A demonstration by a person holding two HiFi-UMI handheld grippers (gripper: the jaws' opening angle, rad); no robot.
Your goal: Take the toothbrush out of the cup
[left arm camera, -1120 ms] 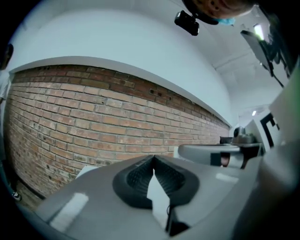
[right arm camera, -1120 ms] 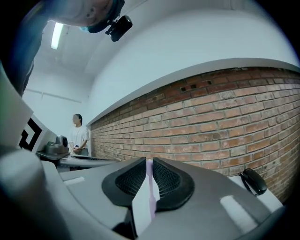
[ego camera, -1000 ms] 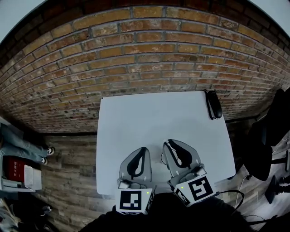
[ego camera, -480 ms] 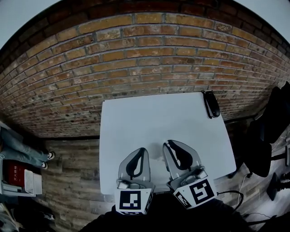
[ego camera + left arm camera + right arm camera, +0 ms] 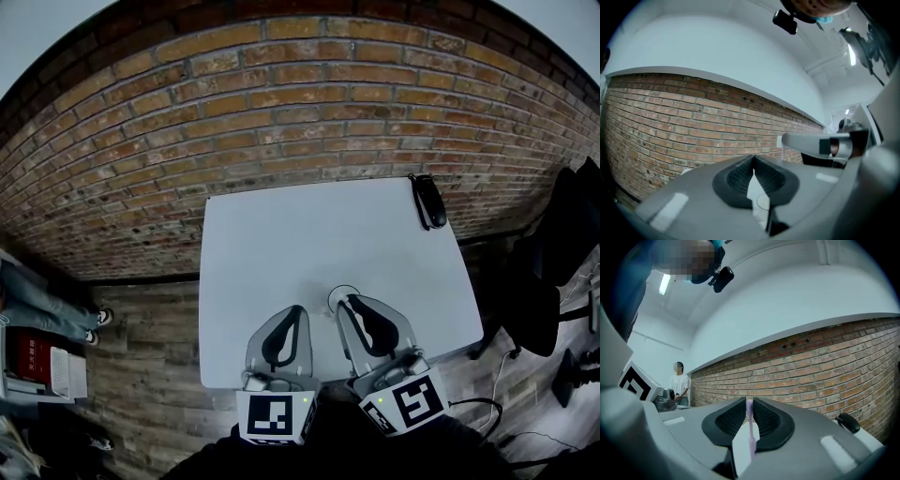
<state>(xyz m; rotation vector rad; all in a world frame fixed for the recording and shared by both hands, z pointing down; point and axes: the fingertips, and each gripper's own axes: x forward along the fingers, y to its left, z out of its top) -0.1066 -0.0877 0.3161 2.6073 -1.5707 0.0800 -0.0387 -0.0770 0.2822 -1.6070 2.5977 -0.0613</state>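
Note:
A lilac toothbrush stands upright between the pads of my right gripper, which is shut on its handle. In the head view the right gripper hovers over the white table. The rim of a clear cup shows just beyond and left of its tip. Beside it, my left gripper points the same way, apart from the cup. In the left gripper view its jaws meet at the tips with nothing between them. The toothbrush's lower end is hidden.
A black object lies at the table's far right corner, also visible in the right gripper view. A brick wall runs behind the table. A dark chair stands to the right. A person stands far off.
Both grippers have drawn back toward the table's near edge. The right one lifted slightly with the toothbrush. More of the cup's rim now shows beyond its tip.

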